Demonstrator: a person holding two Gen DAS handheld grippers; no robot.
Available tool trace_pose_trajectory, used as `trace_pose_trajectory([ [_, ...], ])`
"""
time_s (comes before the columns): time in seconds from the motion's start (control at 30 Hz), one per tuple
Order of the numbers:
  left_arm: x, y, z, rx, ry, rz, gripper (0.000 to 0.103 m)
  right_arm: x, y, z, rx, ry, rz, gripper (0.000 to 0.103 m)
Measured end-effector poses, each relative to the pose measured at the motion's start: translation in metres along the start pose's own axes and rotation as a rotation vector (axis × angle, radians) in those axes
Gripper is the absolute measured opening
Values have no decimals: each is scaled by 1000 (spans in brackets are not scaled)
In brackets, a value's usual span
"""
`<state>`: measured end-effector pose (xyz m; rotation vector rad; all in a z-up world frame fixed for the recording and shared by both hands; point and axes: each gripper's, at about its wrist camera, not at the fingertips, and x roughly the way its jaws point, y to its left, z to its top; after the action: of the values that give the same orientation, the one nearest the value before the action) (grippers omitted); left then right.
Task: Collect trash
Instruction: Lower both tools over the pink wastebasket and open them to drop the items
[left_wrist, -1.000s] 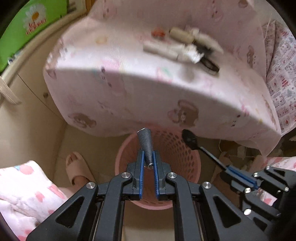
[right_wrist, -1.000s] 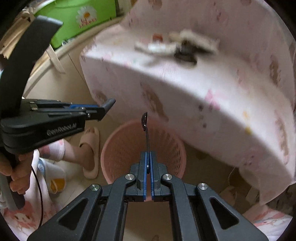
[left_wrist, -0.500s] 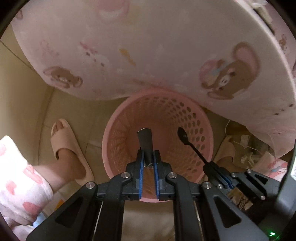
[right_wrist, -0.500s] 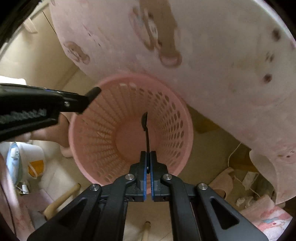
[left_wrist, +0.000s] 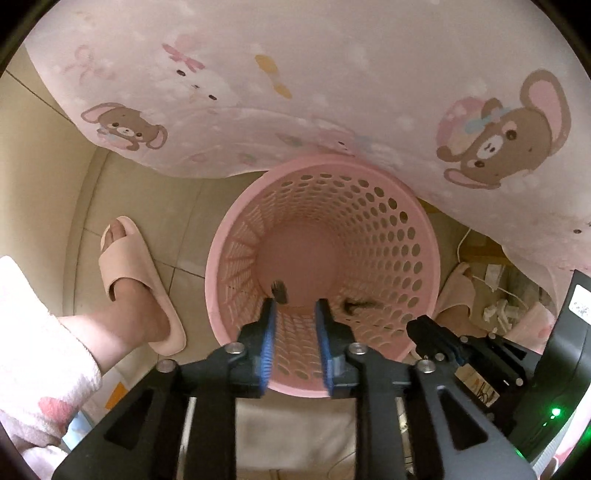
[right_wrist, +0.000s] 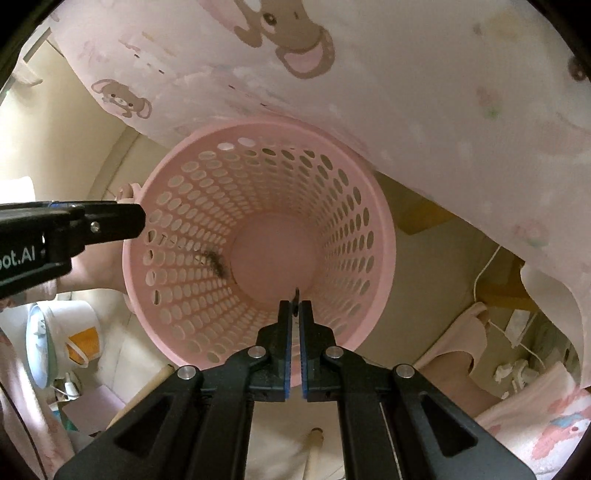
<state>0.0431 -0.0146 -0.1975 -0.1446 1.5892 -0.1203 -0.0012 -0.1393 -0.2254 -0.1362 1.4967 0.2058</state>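
Both grippers hang straight down over the pink basket (left_wrist: 424, 236) so released trash falls inside rather than on the floor; left gripper (left_wrist: 295, 314) sits above the near inner wall of the basket, its jaws have just been opening and now stand spread with nothing between the blue pads; a dark blurred piece (left_wrist: 279, 290), probably the grey cone-shaped scrap it let go, shows just past its fingertips inside the basket, apparently falling; right gripper (right_wrist: 294, 308) is over the basket's near wall too, fingers almost pressed together, a thin dark utensil end (right_wrist: 295, 295) between the tips, likely the black plastic spoon, pinch looks close to letting go but can't tell; another dark smear (right_wrist: 216, 264) lies low on the basket's inner wall, too blurred to name; basket is rigid plastic, round, tapering, perforated with oval holes, smooth solid bottom; soft pink cartoon-print cloth (left_wrist: 332, 92) drapes over a surface just behind the basket's far rim; person's foot in a beige foam slipper (left_wrist: 136, 284) stands beside the basket on tile.
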Motion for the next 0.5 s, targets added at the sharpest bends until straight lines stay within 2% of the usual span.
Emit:
trace_pose_trajectory([
  [0.03,-1,1,1,-1,-3,3,28,0,0,0,0,-2,-3,12],
  [0.17,-6,2,3,1,-28,19,40,-4,-1,0,-6,-20,-42,48],
  [0.3,-15,4,5,-3,-56,25,44,-10,-3,0,-6,-25,-57,51],
  [0.33,-19,4,5,-2,-69,27,45,-13,-3,0,-1,-30,-54,56],
  [0.37,-23,4,5,0,-84,34,46,-16,-4,0,3,-40,-53,60],
  [0.5,-49,5,3,6,-178,46,47,-37,-6,2,16,-114,-65,64],
])
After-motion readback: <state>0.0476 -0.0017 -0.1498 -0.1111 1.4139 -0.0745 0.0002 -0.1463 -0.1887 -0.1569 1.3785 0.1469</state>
